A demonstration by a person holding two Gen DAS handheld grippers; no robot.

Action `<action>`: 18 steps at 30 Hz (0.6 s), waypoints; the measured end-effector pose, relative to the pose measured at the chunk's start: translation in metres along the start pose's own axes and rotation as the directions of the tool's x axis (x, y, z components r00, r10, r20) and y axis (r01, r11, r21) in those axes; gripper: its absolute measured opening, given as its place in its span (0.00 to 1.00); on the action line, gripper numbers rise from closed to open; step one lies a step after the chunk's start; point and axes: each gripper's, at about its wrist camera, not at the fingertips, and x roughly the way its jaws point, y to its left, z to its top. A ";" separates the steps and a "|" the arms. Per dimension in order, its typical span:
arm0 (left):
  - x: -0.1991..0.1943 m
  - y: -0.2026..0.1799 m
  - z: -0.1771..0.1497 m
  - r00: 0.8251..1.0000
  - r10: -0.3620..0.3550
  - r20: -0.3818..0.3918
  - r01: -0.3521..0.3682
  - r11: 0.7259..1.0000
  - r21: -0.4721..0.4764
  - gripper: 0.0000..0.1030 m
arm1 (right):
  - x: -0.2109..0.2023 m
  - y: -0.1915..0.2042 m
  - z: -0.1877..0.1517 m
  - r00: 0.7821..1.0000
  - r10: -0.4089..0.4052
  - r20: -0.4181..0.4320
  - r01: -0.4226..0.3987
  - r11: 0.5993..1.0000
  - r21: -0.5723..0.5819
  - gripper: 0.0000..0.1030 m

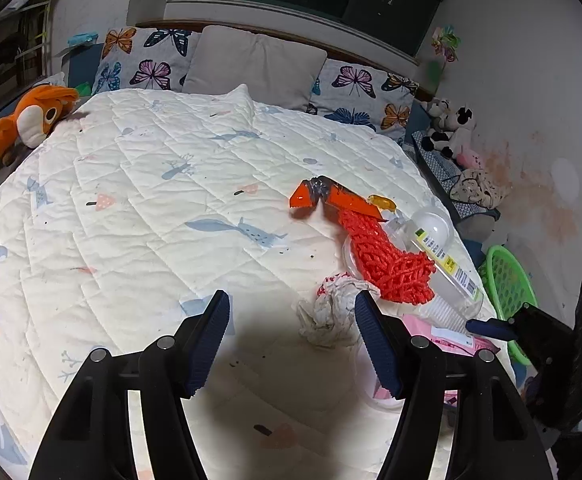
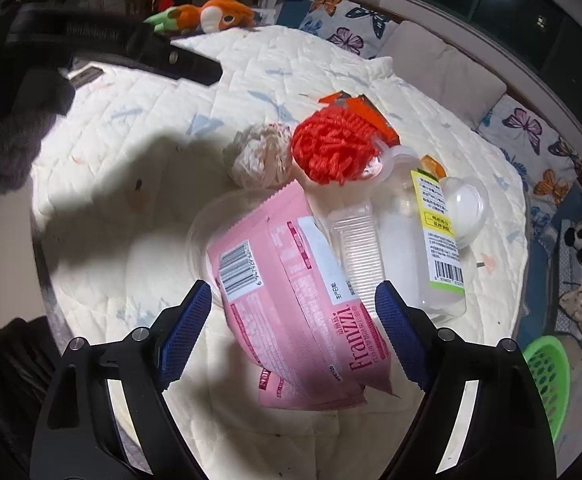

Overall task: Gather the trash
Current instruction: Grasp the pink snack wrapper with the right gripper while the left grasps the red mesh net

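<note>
Trash pile sits on the white quilted bed (image 1: 131,200), near its right edge: pink Franzzi snack wrapper (image 2: 291,300), crumpled white tissue wad (image 1: 331,312), red mesh net bag (image 1: 387,260), clear plastic bottle with yellow-green label (image 2: 431,240). Right claw (image 2: 295,332) spread wide, fingers either side of the wrapper, no clear contact. Left claw (image 1: 291,340) spread wide, empty, right finger beside the tissue wad. Green plastic basket (image 2: 547,380) beside the bed.

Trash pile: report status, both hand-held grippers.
Left hand-held gripper open, empty. Right hand-held gripper open over pink wrapper. Crumpled tissue, red net, clear bottle uncollected. Green basket unobstructed.
</note>
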 end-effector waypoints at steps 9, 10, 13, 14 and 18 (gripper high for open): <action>0.009 -0.013 0.013 1.000 -0.013 -0.004 0.013 0.999 0.031 0.61 | 0.005 0.011 -0.006 0.997 -0.082 -0.011 0.080 0.993 -0.092 0.74; 0.010 -0.015 0.014 1.000 -0.015 -0.007 0.015 0.999 0.036 0.61 | 0.004 0.012 -0.007 0.997 -0.081 -0.011 0.079 0.993 -0.092 0.72; 0.014 -0.020 0.018 1.000 -0.024 -0.016 0.025 0.999 0.047 0.61 | 0.003 0.008 -0.008 0.996 -0.088 -0.005 0.087 0.994 -0.071 0.64; 0.016 -0.021 0.019 0.999 -0.028 -0.019 0.029 0.998 0.049 0.61 | 0.002 0.007 -0.008 0.997 -0.083 -0.003 0.083 0.995 -0.061 0.63; 0.022 -0.027 0.025 0.999 -0.038 -0.034 0.040 0.998 0.056 0.61 | -0.005 0.000 -0.009 0.998 -0.065 0.021 0.065 0.998 0.004 0.55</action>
